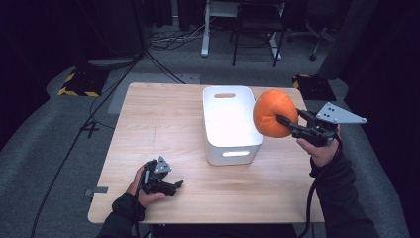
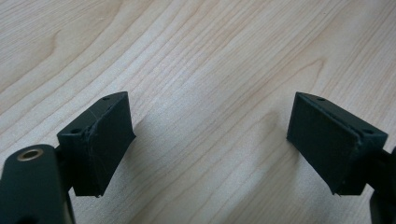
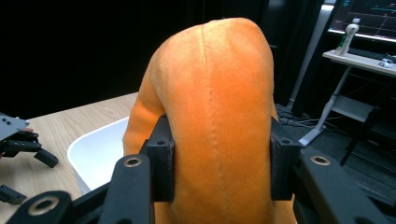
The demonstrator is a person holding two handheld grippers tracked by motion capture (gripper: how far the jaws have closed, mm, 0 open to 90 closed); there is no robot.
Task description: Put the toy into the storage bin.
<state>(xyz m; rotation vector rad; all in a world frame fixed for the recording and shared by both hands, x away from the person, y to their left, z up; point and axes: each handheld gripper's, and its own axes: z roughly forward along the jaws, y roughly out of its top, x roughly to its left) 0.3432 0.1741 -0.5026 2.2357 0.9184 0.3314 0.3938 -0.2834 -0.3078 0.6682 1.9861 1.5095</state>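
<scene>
High view: holding an orange plush pumpkin (image 1: 274,113) clamped in the right gripper (image 1: 292,125), aloft at the right rim of the white bin (image 1: 231,148); carrying it left until centred over the bin before letting go, probably, to avoid catching the rim. Left gripper (image 1: 173,187) resting on the wooden table (image 1: 163,114), near-left of the bin. Left gripper view: jaws standing wide apart, gripping nothing, bare wood between. Right gripper view: squeezing the pumpkin between both jaws, bin just beyond; pumpkin's underside cut off, bin's floor mostly hidden.
</scene>
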